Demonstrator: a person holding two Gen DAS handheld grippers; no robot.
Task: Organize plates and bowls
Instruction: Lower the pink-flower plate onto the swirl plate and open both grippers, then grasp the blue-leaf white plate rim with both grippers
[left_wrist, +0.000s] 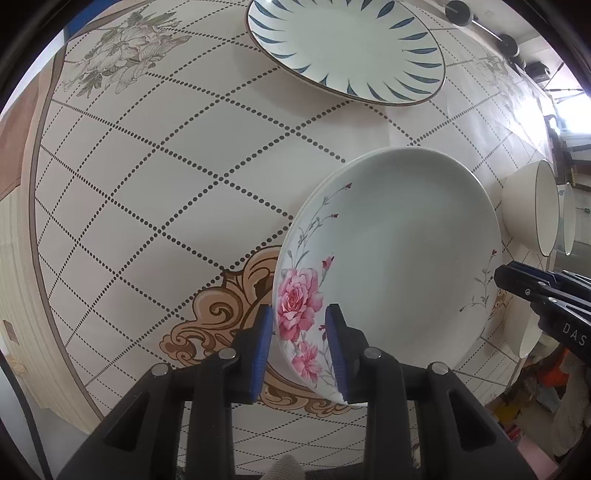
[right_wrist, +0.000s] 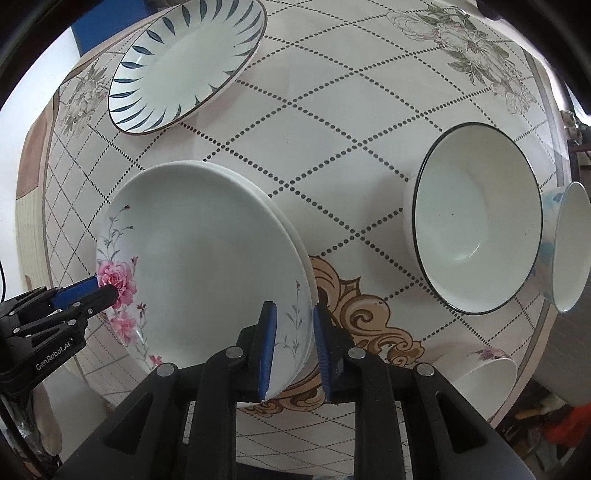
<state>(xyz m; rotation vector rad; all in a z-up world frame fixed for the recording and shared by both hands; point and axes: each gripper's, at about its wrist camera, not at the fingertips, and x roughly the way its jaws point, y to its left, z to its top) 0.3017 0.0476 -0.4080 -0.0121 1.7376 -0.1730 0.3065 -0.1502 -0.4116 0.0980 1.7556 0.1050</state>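
Note:
A white plate with pink roses (left_wrist: 406, 251) lies on top of another white plate, whose rim shows under it (right_wrist: 284, 218). My left gripper (left_wrist: 300, 325) has its blue pads on either side of the rose plate's left rim. My right gripper (right_wrist: 294, 325) straddles the opposite rim. Both pairs of pads look closed on the rim, and the plate seems tilted. The right gripper also shows in the left wrist view (left_wrist: 517, 280), and the left gripper in the right wrist view (right_wrist: 96, 290).
A blue-leaf plate (left_wrist: 343, 48) lies at the table's far side. A black-rimmed white bowl (right_wrist: 476, 218) stands to the right, with a blue-patterned bowl (right_wrist: 570, 247) beside it at the table edge. A floral bowl (right_wrist: 484, 380) sits near the front right.

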